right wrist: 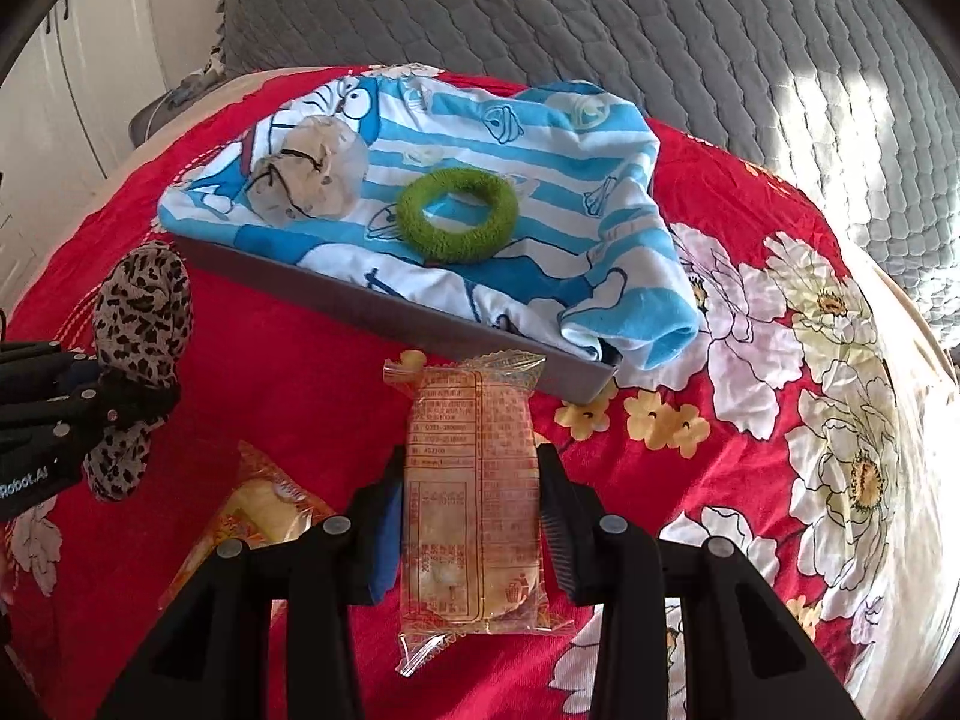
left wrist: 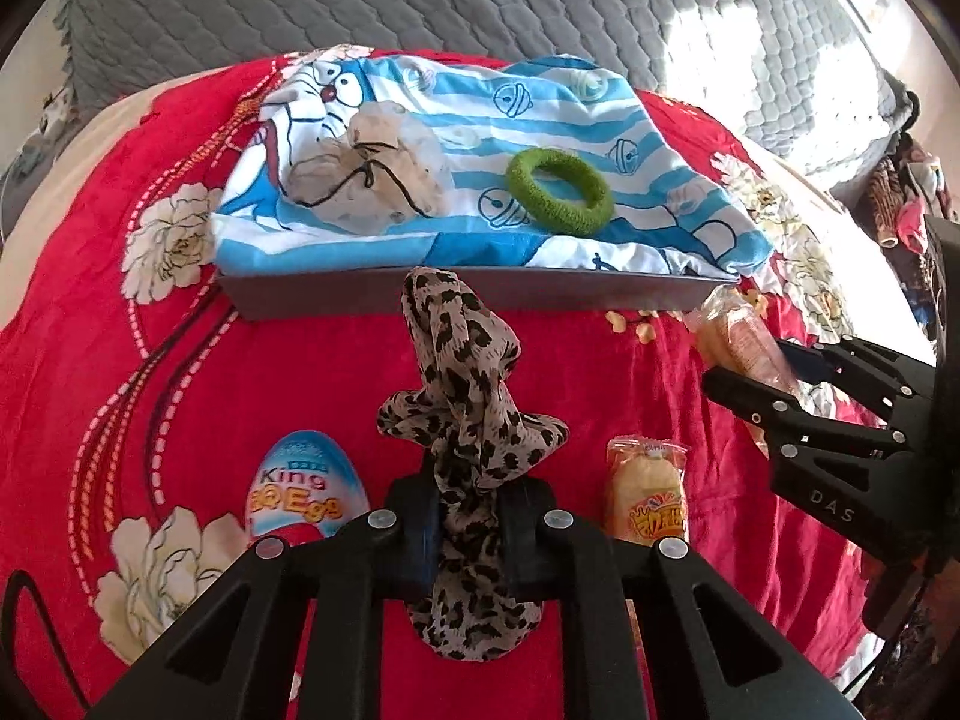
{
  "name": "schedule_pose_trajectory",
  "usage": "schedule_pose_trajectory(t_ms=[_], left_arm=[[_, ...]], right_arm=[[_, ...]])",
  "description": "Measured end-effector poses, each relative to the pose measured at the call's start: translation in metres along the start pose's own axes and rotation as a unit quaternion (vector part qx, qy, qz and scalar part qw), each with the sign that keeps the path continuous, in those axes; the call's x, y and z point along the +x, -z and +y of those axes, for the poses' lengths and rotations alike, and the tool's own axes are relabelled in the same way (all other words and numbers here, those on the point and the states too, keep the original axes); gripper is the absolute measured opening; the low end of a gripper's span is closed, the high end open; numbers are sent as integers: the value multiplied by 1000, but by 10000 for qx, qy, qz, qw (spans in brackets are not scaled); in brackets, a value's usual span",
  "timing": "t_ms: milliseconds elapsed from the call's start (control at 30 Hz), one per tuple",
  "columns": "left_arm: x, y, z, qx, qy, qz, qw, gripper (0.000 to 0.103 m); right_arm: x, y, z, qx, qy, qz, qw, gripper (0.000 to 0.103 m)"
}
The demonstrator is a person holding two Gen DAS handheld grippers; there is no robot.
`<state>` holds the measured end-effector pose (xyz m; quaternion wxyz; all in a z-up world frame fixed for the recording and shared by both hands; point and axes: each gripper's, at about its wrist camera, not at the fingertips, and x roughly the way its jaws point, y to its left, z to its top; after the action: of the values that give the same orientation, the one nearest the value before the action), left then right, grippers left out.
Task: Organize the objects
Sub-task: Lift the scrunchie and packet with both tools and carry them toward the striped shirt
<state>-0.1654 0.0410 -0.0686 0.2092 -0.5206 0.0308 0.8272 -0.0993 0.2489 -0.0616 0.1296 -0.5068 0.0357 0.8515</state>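
Observation:
My left gripper (left wrist: pixel 465 525) is shut on a leopard-print scrunchie (left wrist: pixel 465 396) and holds it up in front of the grey tray (left wrist: pixel 540 294); it shows at the left in the right wrist view (right wrist: pixel 141 324). My right gripper (right wrist: pixel 471 510) is shut on an orange wrapped snack cake (right wrist: pixel 474 498), near the tray's front edge (right wrist: pixel 420 324). The tray is lined with a blue striped cartoon cloth (left wrist: pixel 420 120) holding a green hair ring (left wrist: pixel 561 192) and a beige scrunchie (left wrist: pixel 366 168).
A King Egg chocolate egg (left wrist: pixel 303 492) and a second wrapped snack cake (left wrist: pixel 648 492) lie on the red flowered blanket (left wrist: pixel 120 372). A grey quilted cover (right wrist: pixel 600 18) lies behind the tray.

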Motion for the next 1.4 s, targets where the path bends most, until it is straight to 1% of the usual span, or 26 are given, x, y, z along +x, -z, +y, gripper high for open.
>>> schedule_pose_trajectory(t_ms=[533, 600, 700, 900, 1200, 1400], left_arm=[[-49, -3, -4, 80, -69, -258, 9996, 16], [-56, -3, -4, 109, -81, -290, 9995, 15], [-65, -1, -6, 165, -144, -335, 9992, 15], [-81, 3, -10, 242, -152, -437, 9986, 15], [-109, 2, -17, 354, -224, -709, 9966, 16], [-130, -1, -21, 426, -307, -920, 9944, 16]], right_arm=[[-54, -8, 18, -147, -110, -336, 9993, 40], [-60, -8, 22, -182, -178, -349, 9991, 40], [-72, -9, 30, -234, -195, -437, 9986, 40], [-95, -12, 44, -354, -218, -606, 9973, 40], [-128, -18, 61, -446, -281, -880, 9947, 40], [-146, -21, 65, -394, -287, -1052, 9933, 40]])
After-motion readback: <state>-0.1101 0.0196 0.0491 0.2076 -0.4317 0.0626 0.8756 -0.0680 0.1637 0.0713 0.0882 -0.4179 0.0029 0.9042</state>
